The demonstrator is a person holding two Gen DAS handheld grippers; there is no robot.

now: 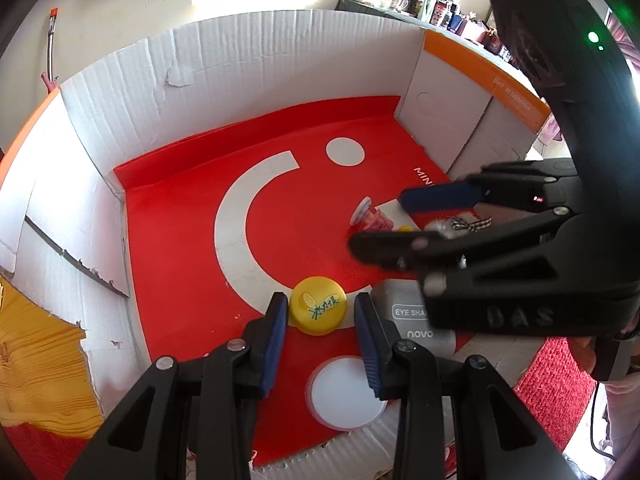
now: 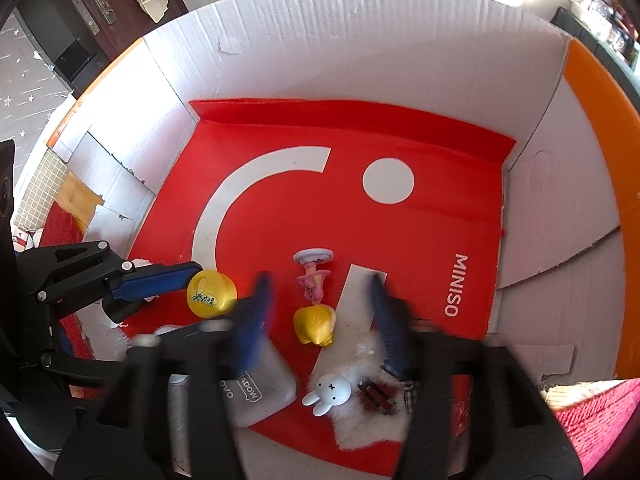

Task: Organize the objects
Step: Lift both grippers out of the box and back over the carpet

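A yellow round lid (image 1: 318, 311) lies on the red bag lining the cardboard box (image 1: 132, 92). My left gripper (image 1: 320, 312) is open with the lid between its blue pads, apparently not clamped; the right wrist view shows the lid (image 2: 211, 294) beside one left finger. My right gripper (image 2: 320, 300) is open over a yellow-haired pink doll figure (image 2: 315, 312) lying on the bag. In the left wrist view the right gripper (image 1: 376, 224) hovers by the doll (image 1: 370, 218).
A silver eyeshadow case (image 2: 260, 388), a white rabbit plush (image 2: 330, 394) with a checked bow and a white round disc (image 1: 344, 392) lie near the front. White box walls (image 2: 360, 40) surround the bag. Red rug (image 1: 556, 384) lies outside.
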